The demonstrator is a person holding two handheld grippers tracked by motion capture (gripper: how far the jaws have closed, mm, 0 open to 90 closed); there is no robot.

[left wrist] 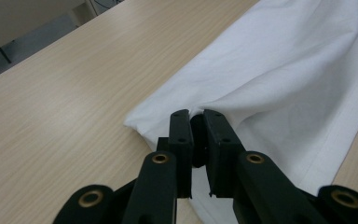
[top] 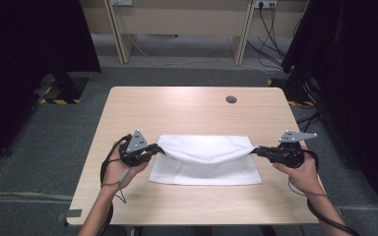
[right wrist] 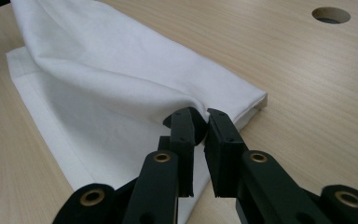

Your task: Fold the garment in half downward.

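On the near half of the table [top: 187,105] lies a white cloth [top: 204,167], folded over on itself, its lower layer flat on the wood and its upper layer lifted at both ends. The left gripper [top: 153,150] has its jaws nearly together, pinching a tuck of fabric at the cloth's left end; seen along those jaws in the left gripper view, the cloth [left wrist: 279,79] bunches into a small gather right between the tips of the left gripper [left wrist: 196,117]. The right gripper [top: 254,150] does the same at the other end, jaws narrow and clamped on a gather of cloth [right wrist: 121,79], as the right gripper [right wrist: 198,114] shows in its own view. Between the two grips the top layer sags in a shallow curve, which tells me it is light, thin and thoroughly limp, with no stiffness to hold a shape. It looks neither slippery nor fragile, but a small pinch could slide out if pulled hard. The corners and the hemmed edge seem the sound places to hold, both ends kept level. A round hole [top: 231,99] sits in the table's far side, well apart from the cloth.
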